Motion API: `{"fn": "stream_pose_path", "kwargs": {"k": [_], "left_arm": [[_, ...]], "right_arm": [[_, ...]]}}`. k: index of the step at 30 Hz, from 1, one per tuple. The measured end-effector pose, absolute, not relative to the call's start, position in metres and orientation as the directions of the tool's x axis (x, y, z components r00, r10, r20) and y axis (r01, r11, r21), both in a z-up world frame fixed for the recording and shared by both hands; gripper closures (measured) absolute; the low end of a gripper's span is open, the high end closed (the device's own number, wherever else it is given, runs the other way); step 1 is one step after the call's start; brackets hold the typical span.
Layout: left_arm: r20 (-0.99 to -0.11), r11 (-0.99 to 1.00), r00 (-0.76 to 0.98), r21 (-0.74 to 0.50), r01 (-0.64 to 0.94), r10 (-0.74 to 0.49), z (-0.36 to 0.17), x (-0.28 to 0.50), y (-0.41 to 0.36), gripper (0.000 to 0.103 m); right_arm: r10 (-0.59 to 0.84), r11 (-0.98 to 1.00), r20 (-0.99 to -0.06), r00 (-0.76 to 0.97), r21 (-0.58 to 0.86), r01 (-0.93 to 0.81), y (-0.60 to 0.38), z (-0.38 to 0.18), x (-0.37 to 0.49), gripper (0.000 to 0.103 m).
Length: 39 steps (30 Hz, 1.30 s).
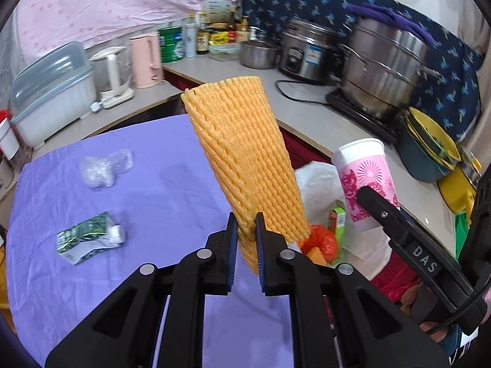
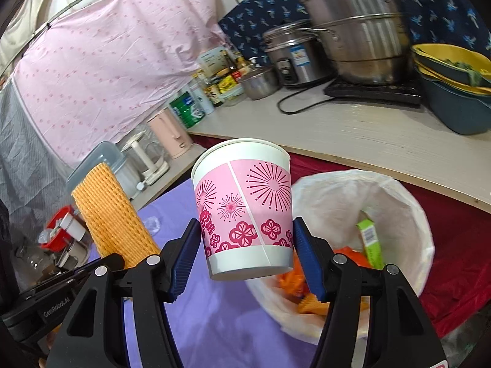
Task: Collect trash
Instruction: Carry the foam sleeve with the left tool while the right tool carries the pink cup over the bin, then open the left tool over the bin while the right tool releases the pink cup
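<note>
The foam net's (image 1: 245,165) bottom end is hidden between the fingers (image 1: 232,239). Bin (image 2: 399,202) contents are partly covered by the cup (image 2: 245,211). Labels on the bottles (image 1: 202,35) are too small to be read.

right gripper (image 2: 247,256) clamps a pink-patterned paper cup (image 2: 244,205), held tilted above the purple cloth (image 2: 214,319), beside the white-lined trash bin (image 2: 408,211).

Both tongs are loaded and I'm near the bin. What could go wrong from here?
The left tongs pinch the tall orange foam net sleeve only at its bottom end, so it may flop or slip out. The right tongs hold the pink-patterned paper cup beside the white-lined trash bin, not clearly over its opening; releasing now might drop it onto the purple tablecloth. The two tongs are close and could bump.
</note>
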<state>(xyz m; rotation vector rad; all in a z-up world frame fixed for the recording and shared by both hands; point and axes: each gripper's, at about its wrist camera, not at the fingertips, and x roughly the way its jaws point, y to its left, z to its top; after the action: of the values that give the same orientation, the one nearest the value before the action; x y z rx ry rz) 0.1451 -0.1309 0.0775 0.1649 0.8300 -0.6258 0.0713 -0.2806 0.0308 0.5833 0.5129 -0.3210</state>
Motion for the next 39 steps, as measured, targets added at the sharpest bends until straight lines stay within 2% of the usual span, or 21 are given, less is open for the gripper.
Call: {"fn": "stream_pose_path", "kwargs": {"k": [15,33,34,36,39], "left_arm": [[-0.785,0.717,0.404,-0.071,0.694,-0.47,0.038,0.102,-0.226,0.091],[-0.818,0.715,0.374,-0.064,0.696,-0.437,0.009,0.11,-0.246,0.09],[-0.818,0.717,0.375,-0.063,0.695,-0.436,0.008,0.11,-0.247,0.089],[-0.819,0.721,0.377,-0.063,0.69,-0.433,0.007,0.112,-0.246,0.076],[-0.81,0.731,0.393,-0.062,0.68,-0.435,0.007,0.113,-0.244,0.061]], "right_arm": [[-0.216,0.703,-0.582,0.784,0.465,0.539,-0.345,-0.003,0.02,0.044],[-0.213,0.667,-0.616,0.758,0.475,0.574,-0.357,-0.029,0.023,0.043],[-0.213,0.667,-0.617,0.757,0.474,0.574,-0.358,-0.029,0.023,0.043],[-0.211,0.665,-0.619,0.757,0.477,0.575,-0.358,-0.03,0.024,0.042],[-0.213,0.664,-0.619,0.756,0.476,0.577,-0.359,-0.031,0.025,0.041]]}}
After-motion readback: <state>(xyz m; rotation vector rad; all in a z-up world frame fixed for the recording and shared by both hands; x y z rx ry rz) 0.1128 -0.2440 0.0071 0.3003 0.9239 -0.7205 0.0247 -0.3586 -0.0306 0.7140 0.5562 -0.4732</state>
